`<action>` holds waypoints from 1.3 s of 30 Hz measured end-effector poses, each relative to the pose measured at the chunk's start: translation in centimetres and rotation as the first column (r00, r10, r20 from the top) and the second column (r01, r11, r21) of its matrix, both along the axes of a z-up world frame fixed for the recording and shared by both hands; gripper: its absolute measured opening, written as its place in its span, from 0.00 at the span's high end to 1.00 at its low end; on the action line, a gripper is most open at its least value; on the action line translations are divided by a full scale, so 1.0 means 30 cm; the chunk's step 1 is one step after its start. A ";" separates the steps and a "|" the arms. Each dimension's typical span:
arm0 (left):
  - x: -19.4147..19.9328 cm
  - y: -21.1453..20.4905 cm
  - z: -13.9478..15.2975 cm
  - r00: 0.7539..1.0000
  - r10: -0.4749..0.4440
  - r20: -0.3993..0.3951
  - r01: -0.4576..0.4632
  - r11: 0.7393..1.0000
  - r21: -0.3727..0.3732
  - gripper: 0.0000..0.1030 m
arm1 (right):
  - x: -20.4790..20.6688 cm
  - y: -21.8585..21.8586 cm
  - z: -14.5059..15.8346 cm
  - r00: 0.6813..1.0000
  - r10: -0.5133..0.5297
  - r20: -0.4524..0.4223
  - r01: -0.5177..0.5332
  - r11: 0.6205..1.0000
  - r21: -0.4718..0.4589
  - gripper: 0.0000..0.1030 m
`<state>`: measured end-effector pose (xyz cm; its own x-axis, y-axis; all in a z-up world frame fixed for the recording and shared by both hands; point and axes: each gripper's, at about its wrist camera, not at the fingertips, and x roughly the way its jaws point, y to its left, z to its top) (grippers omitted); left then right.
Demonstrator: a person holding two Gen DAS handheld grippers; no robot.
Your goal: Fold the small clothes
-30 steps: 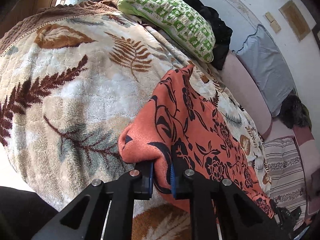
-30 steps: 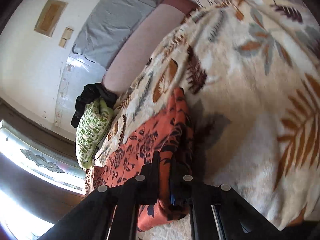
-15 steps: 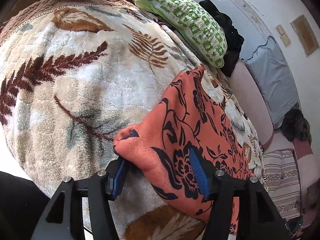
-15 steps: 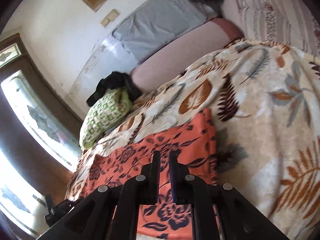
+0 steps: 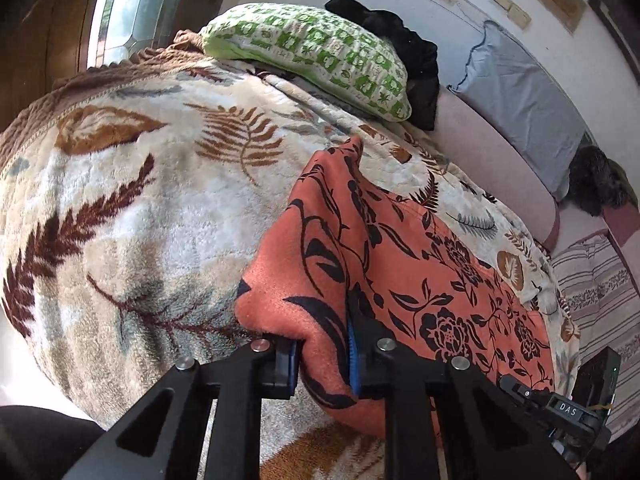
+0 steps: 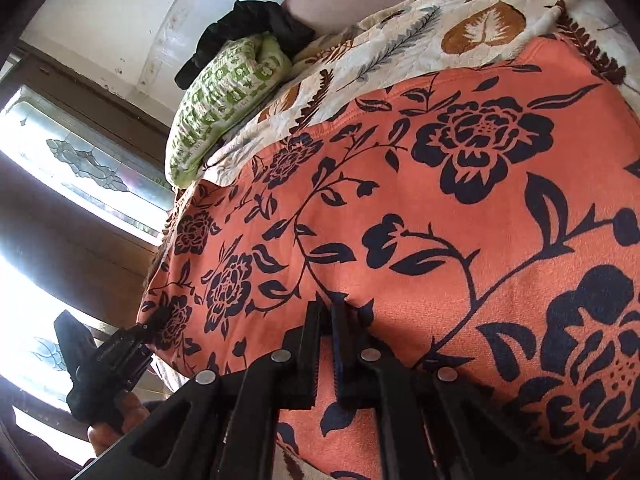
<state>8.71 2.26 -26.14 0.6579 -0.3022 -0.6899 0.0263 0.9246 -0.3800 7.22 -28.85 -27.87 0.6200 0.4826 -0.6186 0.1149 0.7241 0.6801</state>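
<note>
An orange cloth with black flowers lies spread on a leaf-print blanket. My left gripper is at the cloth's near corner, its jaws closing, and the blue pads squeeze a raised fold. In the right wrist view the same cloth fills most of the frame. My right gripper is shut, with its tips down on the fabric near the middle. I cannot tell whether any fabric is pinched between them. The left gripper also shows at that view's lower left, held in a hand.
A green patterned pillow and a black garment lie at the blanket's far end. A grey pillow leans on the wall. A striped cover lies to the right, and a window is at the far left.
The left jaws opened wide around the cloth's corner, then closed on a fold of it. The right gripper left the cloth's edge, swung across and came down on the cloth's middle.
</note>
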 end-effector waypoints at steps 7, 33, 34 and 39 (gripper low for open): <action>-0.075 -0.167 0.205 0.975 -0.158 0.154 0.142 0.984 0.109 0.86 | -0.079 -0.161 0.082 0.984 -0.146 0.103 0.133 0.984 0.122 0.89; -0.311 -0.906 0.073 0.710 -0.703 0.026 0.681 0.696 0.229 0.93 | -0.055 -0.425 0.069 0.977 -0.190 0.094 0.116 0.848 0.517 0.26; -0.314 -0.904 0.077 0.712 -0.702 0.025 0.679 0.696 0.231 0.94 | -0.021 -0.400 0.067 0.981 -0.177 0.078 0.117 0.862 0.494 0.26; -0.335 -0.847 0.089 0.725 -0.689 0.023 0.651 0.695 0.304 0.94 | 0.116 -0.343 0.082 0.980 -0.197 0.029 0.182 0.944 0.276 0.27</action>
<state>-1.34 -23.15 -23.48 0.4354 -0.5214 -0.7339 0.7069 0.7028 -0.0798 10.71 -39.14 -25.42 0.7462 0.4970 -0.4428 0.1884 0.4804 0.8566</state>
